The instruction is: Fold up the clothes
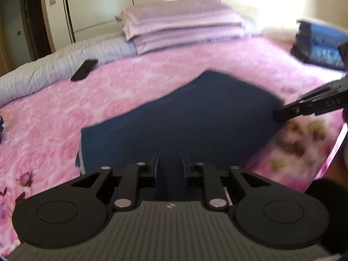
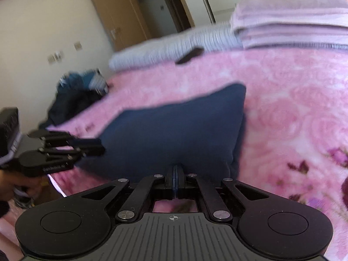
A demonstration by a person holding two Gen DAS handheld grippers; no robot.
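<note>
a folded navy blue cloth garment (image 1: 195, 117) lies flat on the pink rose-patterned bed blanket (image 1: 134, 82), near the blanket's front edge. the left gripper (image 1: 170, 166) hangs over the near edge of the garment with its jaws spread apart and a strip of navy cloth showing in the gap; nothing is pinched between them. the right gripper (image 2: 175, 177) sits at another edge of the same garment (image 2: 174, 130), its blue-padded jaws pressed together with only a thin seam between; whether cloth is caught in them cannot be told. in the left wrist view the right gripper (image 1: 279, 114) reaches in with its tip at the garment's right edge.

beyond the garment, a stack of folded lilac bedding (image 1: 182, 24) rests at the far side of the blanket beside a grey striped quilt (image 1: 54, 69), and a flat black rectangular device (image 1: 84, 70) lies on the quilt's edge. a pile of dark blue and teal clothes (image 2: 76, 93) sits off the blanket's left edge.
</note>
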